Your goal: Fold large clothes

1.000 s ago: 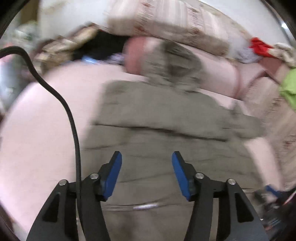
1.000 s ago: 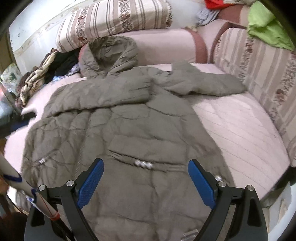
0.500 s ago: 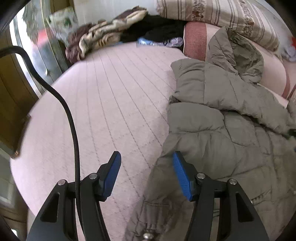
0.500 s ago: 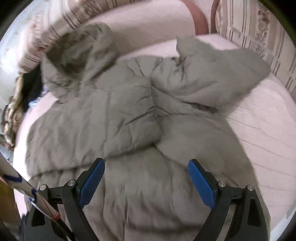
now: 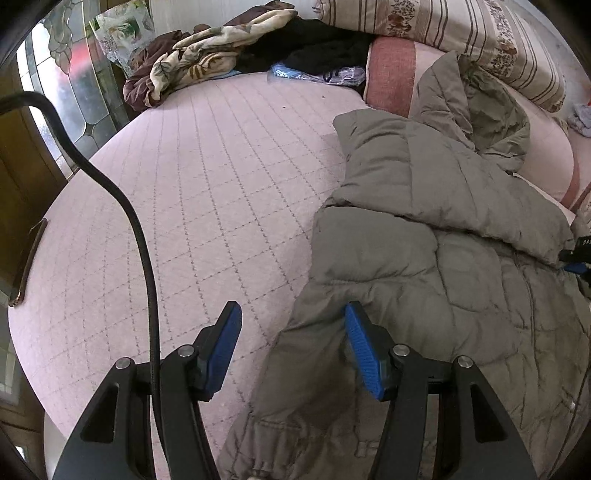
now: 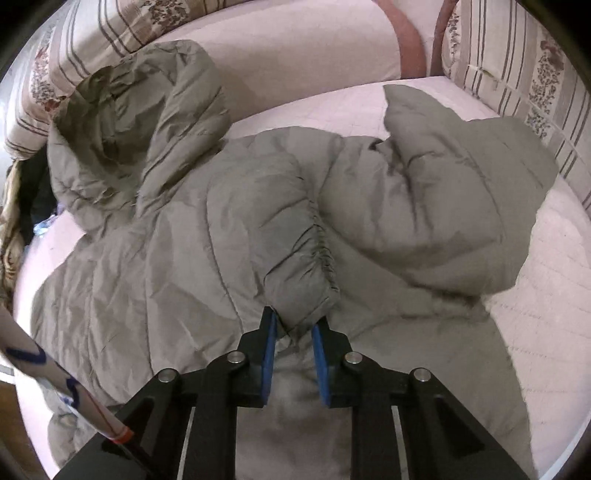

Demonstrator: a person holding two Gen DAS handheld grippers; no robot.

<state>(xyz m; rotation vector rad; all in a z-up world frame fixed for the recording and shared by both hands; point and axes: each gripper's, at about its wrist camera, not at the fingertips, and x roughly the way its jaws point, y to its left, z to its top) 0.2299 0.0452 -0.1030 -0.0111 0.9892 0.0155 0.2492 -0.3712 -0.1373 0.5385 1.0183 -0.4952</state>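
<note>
A grey-green hooded puffer jacket (image 6: 207, 229) lies spread on a pink quilted sofa seat (image 5: 192, 192); it also shows in the left wrist view (image 5: 436, 258). One sleeve is folded across the jacket's chest, its elastic cuff (image 6: 314, 258) facing me. My right gripper (image 6: 293, 328) is shut on the lower edge of that cuff. The other sleeve (image 6: 454, 192) lies out to the right. The hood (image 6: 129, 122) rests against the backrest. My left gripper (image 5: 291, 343) is open and empty, low over the jacket's left edge, its right finger (image 5: 360, 347) touching the fabric.
Striped floral cushions (image 5: 443, 33) line the backrest and the right side (image 6: 532, 74). A pile of clothes and a patterned blanket (image 5: 207, 62) lies at the far left of the seat. A stained-glass door (image 5: 62, 74) stands left. A black cable (image 5: 122, 206) hangs by my left gripper.
My right gripper has moved in over the jacket and closed on the folded sleeve's cuff. My left gripper has swung left to the jacket's edge and stayed open.
</note>
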